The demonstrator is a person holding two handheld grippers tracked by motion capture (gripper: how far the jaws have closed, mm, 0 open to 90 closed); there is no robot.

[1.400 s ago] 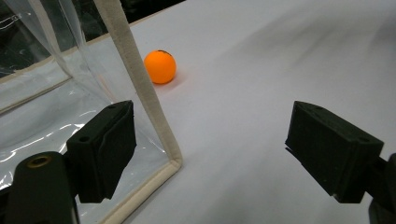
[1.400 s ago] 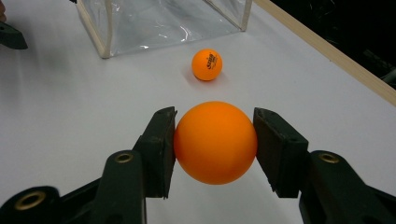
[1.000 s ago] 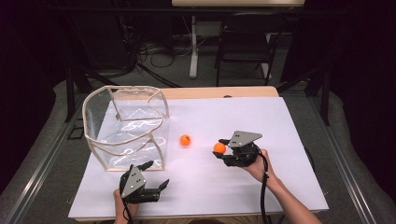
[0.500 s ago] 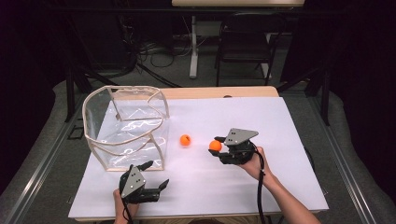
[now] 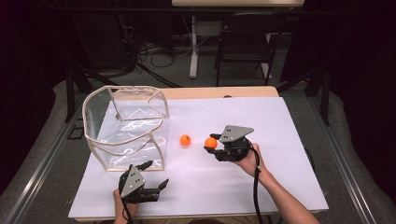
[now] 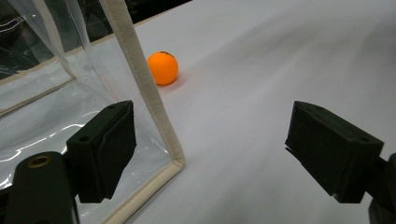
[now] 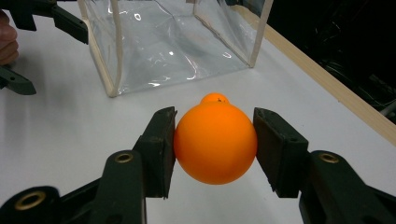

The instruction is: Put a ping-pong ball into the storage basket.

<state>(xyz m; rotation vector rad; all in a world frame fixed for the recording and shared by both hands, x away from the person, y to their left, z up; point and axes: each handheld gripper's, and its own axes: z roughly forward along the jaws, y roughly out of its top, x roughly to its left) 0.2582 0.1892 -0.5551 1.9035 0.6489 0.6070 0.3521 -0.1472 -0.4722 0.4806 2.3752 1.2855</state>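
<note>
Near the middle of the white surface [image 5: 280,121], the right gripper [image 5: 212,142] clamps one orange ball [image 7: 215,143] in its fingers, carry underway, next lifting it left over the clear bag's [image 5: 126,126] rim, while the left gripper [image 5: 156,179] waits wide open.

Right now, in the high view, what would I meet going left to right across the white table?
Clear plastic bag → loose orange ball → held orange ball → right tool, shut on that ball.
</note>
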